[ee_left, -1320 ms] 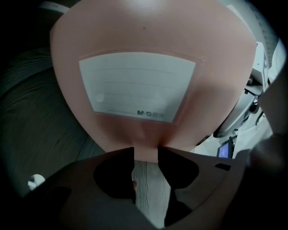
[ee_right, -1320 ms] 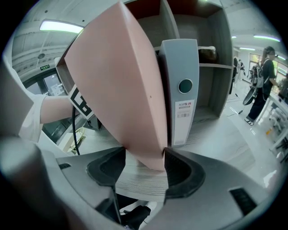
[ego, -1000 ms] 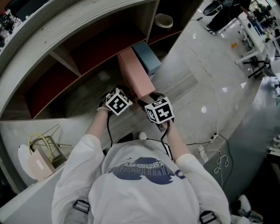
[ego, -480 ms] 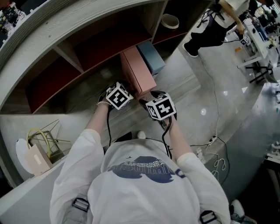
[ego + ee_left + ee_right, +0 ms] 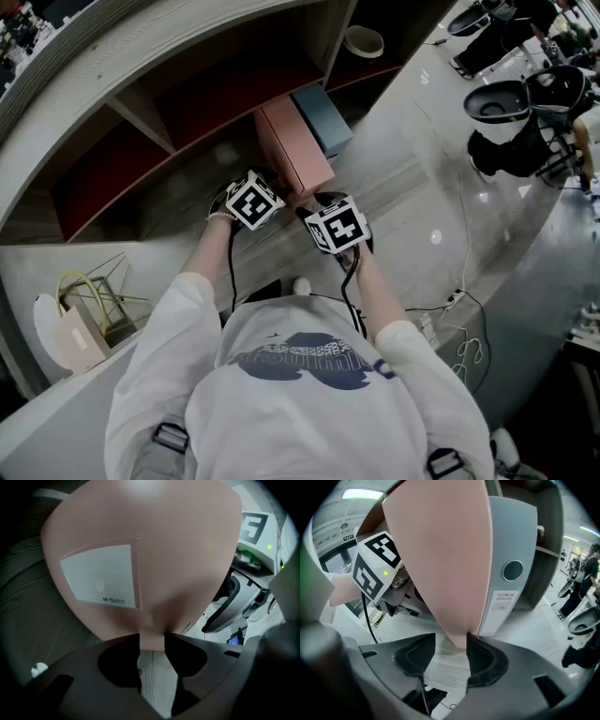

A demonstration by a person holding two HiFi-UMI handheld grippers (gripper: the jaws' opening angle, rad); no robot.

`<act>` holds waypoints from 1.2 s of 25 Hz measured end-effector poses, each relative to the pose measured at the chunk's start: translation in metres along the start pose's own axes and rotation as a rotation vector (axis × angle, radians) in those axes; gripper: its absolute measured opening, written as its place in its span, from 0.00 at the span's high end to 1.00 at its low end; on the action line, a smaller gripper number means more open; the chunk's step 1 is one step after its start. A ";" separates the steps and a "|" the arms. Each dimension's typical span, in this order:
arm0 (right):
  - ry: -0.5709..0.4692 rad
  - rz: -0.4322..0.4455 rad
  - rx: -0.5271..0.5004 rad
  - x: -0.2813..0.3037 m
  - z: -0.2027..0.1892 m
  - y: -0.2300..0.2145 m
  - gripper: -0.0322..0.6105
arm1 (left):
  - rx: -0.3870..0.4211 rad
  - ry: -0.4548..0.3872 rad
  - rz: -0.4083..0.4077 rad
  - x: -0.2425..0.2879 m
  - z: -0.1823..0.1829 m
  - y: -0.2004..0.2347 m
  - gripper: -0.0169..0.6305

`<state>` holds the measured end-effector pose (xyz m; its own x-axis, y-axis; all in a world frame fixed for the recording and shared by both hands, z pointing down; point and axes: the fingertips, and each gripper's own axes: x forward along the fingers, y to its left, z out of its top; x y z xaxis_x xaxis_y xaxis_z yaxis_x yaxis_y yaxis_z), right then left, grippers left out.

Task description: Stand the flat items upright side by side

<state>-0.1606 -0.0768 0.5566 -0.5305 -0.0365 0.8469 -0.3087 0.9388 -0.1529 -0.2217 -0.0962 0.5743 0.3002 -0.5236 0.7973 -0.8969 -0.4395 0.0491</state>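
A curved wooden shelf unit [image 5: 141, 122] with dark open compartments wraps round a pale, glossy floor; its lowest board is grey, grained wood. Far off to the left gripper's left, a paper bag [image 5: 75, 342] sits on the floor.

The left gripper [image 5: 152, 641] is clamped on the near lower edge of the pink file [image 5: 292, 150], whose broad face with its label pocket [image 5: 101, 576] rises straight ahead of the jaws. The right gripper [image 5: 451, 644] sits just beside the left one, on the same end of the file. Its jaws have just been closing, and the file's narrow edge sits between the pads, apparently gripped.

Beyond the right gripper, just to the right of the pink file, the grey-blue file [image 5: 511, 569] already stands upright on the board, spine outward.

By my reading the task is well along: one file is up and the pink one is held on edge next to it. What likely remains is seating it square against its neighbour and letting go.
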 end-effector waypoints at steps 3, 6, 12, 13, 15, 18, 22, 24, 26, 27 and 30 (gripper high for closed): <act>0.000 -0.005 0.004 0.000 0.003 -0.004 0.63 | -0.002 0.003 -0.003 0.002 0.003 0.002 0.71; -0.003 0.000 0.009 0.001 0.009 -0.007 0.63 | -0.005 0.006 -0.002 0.003 0.006 0.006 0.71; -0.003 0.010 0.000 0.006 0.018 -0.011 0.63 | -0.012 0.010 0.014 0.004 0.008 0.017 0.71; -0.003 0.012 -0.002 0.007 0.020 -0.012 0.63 | -0.013 0.011 0.017 0.004 0.008 0.020 0.71; -0.004 0.014 -0.007 0.009 0.023 -0.014 0.63 | -0.016 0.011 0.022 0.004 0.009 0.024 0.71; -0.005 0.021 -0.008 0.010 0.028 -0.017 0.63 | -0.024 0.011 0.023 0.006 0.012 0.028 0.71; -0.006 0.029 -0.005 0.013 0.033 -0.019 0.63 | -0.029 0.015 0.028 0.006 0.013 0.034 0.71; -0.007 0.033 -0.006 0.014 0.036 -0.020 0.63 | -0.034 0.017 0.024 0.007 0.013 0.035 0.71; -0.008 0.033 -0.010 0.015 0.039 -0.022 0.63 | -0.041 0.015 0.012 0.009 0.015 0.035 0.71; -0.007 0.031 -0.011 0.015 0.040 -0.023 0.63 | -0.043 0.014 0.008 0.010 0.015 0.036 0.71; -0.005 0.031 -0.012 0.016 0.041 -0.026 0.63 | -0.042 0.007 0.006 0.011 0.018 0.037 0.71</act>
<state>-0.1933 -0.1154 0.5533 -0.5433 -0.0093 0.8395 -0.2830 0.9434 -0.1727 -0.2458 -0.1315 0.5741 0.2928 -0.5206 0.8021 -0.9114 -0.4057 0.0694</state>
